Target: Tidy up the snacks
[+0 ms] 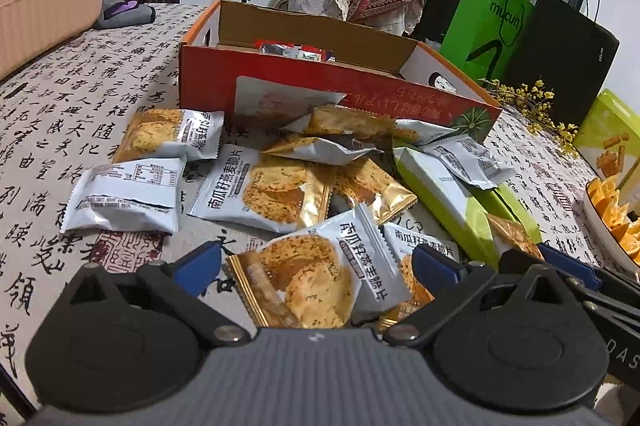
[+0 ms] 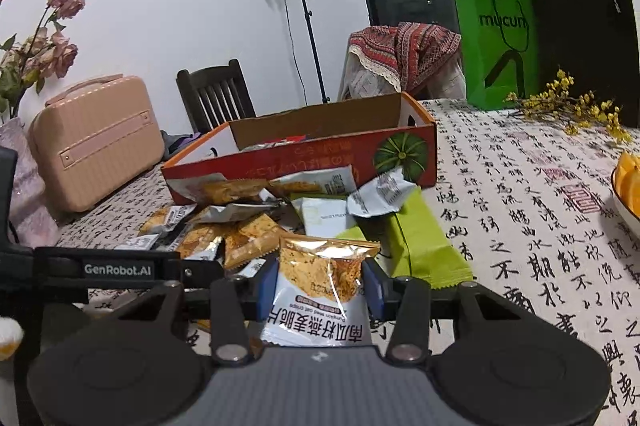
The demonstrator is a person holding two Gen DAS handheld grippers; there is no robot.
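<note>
I see a loose heap of white-and-gold snack packets (image 1: 256, 186) lying flat and overlapping just in front of the orange cardboard box (image 1: 340, 90), some face down. One packet (image 2: 324, 290) is upright, pinched at both sides. A long green pack (image 2: 420, 238) lies slanted near the box's pumpkin-printed corner. The box holds a few wrappers (image 1: 296, 51).

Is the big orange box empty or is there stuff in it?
Not empty. The orange cardboard box is open on top, and a few red and silver wrapped snacks show inside. How full it is, cannot tell.
</note>
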